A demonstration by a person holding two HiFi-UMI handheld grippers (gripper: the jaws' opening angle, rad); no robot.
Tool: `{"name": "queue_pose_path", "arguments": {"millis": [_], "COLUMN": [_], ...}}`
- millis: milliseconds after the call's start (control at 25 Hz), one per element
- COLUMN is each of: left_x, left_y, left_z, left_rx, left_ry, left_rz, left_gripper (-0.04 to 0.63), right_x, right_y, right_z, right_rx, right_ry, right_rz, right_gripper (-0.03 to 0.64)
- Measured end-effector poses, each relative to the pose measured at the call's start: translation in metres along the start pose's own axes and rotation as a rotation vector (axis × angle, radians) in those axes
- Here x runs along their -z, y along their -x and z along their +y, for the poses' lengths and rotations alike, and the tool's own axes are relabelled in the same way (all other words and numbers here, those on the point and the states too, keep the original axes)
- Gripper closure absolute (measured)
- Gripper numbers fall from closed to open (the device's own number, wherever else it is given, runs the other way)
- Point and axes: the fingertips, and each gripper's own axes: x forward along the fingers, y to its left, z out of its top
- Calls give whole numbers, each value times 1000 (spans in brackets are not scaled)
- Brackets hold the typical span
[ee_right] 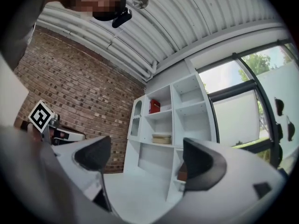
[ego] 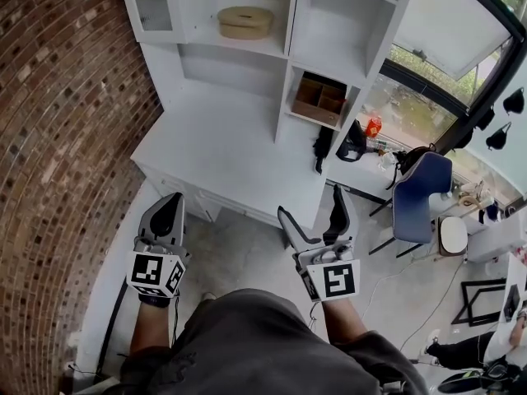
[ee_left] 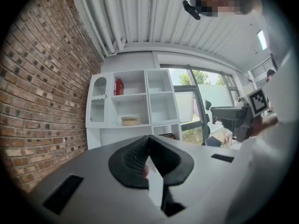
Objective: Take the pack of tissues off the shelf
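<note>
Premises: most likely an office or studio workroom, though the wide-angle views distort the room. A white shelf unit [ego: 292, 23] with a built-in desk top [ego: 222, 151] is the main fitting. Left of the unit runs an exposed brick wall [ego: 58, 122]. Right of it are a large dark-framed window [ego: 412, 105] with greenery outside, a cluttered side table [ego: 356, 179] and a blue office chair [ego: 422, 196]. Above the unit, a white ribbed ceiling [ee_left: 154, 13] carries exposed pipes [ee_left: 105, 17].

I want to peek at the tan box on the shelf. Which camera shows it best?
The head view. The tan box looks biggest there, seen from above with its top clear. In the left gripper view and the right gripper view it is small, far off and side on.
</note>
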Motion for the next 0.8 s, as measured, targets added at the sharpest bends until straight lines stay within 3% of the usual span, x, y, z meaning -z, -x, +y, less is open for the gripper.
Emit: {"name": "queue_pose_path", "arguments": {"millis": [80,400,800], "left_x": [-3,1,23], "left_y": [-4,-11,-45], "left_z": [-2,-7,42], "left_rx": [-2,-4,8], "left_ry": [-5,-15,28], "left_rz": [-7,3,-2], "left_gripper": [594,594,594], "right_x": [1,5,17], "right_y": [-3,-17,-67], "right_z": [-4,-19,-14], "right_rx": [-6,-9,17], "right_ry": [15,-14,-21], "right_rz": [12,10,40], "right_gripper": [132,130,132]}}
